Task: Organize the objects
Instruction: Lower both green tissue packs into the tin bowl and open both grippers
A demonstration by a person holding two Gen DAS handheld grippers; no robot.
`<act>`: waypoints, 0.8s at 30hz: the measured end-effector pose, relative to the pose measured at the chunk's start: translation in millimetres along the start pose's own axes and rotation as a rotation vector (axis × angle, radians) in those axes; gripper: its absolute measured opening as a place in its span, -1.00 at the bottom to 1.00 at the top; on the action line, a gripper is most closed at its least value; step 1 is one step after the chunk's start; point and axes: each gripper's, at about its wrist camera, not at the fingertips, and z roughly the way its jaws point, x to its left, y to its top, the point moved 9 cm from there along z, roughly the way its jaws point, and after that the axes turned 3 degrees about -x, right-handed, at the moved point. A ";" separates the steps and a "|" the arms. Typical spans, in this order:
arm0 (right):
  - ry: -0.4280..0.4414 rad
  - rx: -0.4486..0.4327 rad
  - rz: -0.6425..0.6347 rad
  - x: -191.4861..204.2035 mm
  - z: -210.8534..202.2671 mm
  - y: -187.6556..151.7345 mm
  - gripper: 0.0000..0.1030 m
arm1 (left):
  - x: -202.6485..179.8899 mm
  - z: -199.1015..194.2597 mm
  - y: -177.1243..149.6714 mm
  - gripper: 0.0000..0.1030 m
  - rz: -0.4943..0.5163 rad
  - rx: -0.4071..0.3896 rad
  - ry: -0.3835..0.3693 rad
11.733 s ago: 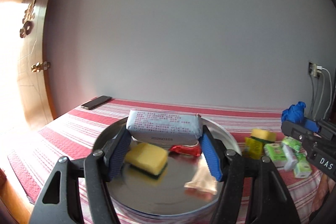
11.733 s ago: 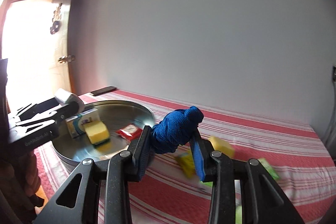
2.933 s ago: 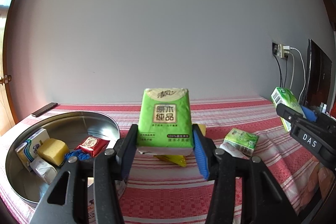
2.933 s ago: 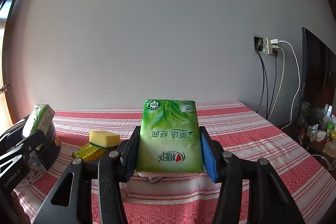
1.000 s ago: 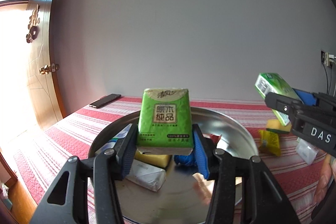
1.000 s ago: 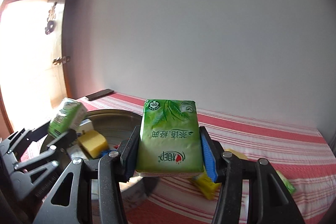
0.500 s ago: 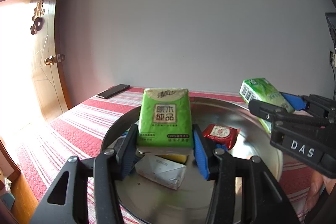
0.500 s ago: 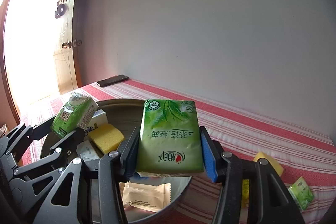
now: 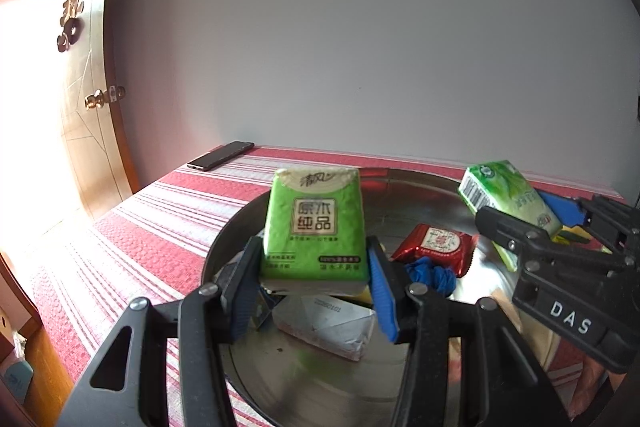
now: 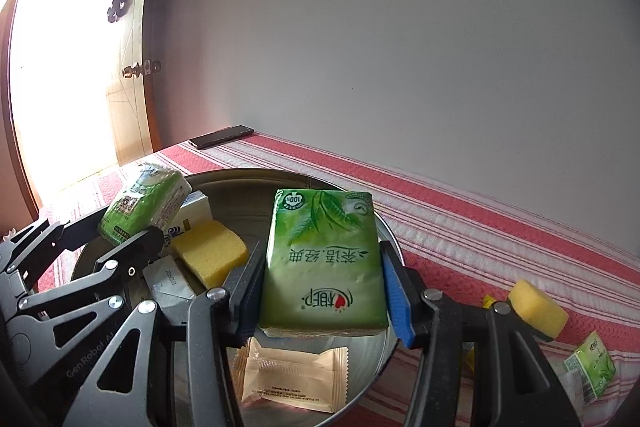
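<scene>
While both grippers hover above the metal basin (image 9: 404, 183), the left gripper (image 9: 314, 287) fingers clamp a green tissue pack (image 9: 314, 223), and the right gripper (image 10: 324, 291) fingers clamp a leaf-printed tissue pack (image 10: 324, 259).

Left gripper (image 9: 314, 269) held level, jaws clamped on green tissue pack (image 9: 314, 227), pack gripped upright between blue pads. Right gripper (image 10: 324, 291) positioned just beside it, jaws likewise closed on leaf-printed tissue pack (image 10: 324, 263).
</scene>
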 end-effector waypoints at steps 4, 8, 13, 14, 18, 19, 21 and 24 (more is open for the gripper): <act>0.006 0.008 -0.004 3.3 3.4 -2.6 0.07 | 0.5 1.7 -0.6 -0.04 0.007 0.009 0.005; 0.012 0.019 -0.014 9.2 7.8 -4.6 0.07 | 0.4 3.8 -2.2 -0.04 0.010 0.025 0.007; 0.017 0.030 -0.017 11.6 11.3 -7.0 0.07 | -0.2 6.3 -3.2 -0.04 0.014 0.032 0.004; 0.019 0.033 -0.018 12.0 12.1 -7.5 0.07 | -0.3 6.5 -3.2 -0.04 0.013 0.034 0.003; 0.022 0.041 -0.024 14.0 14.5 -9.6 0.07 | 1.5 8.2 -4.4 -0.04 0.007 0.039 0.003; 0.023 0.042 -0.025 14.1 14.9 -9.7 0.07 | 2.1 8.9 -4.6 -0.04 0.006 0.041 0.003; 0.026 0.043 -0.023 14.4 15.5 -10.1 0.07 | 2.7 9.2 -5.0 -0.03 0.006 0.043 0.005; 0.034 0.044 -0.016 14.3 15.0 -9.1 0.07 | 2.6 7.1 -4.6 0.00 0.006 0.037 0.014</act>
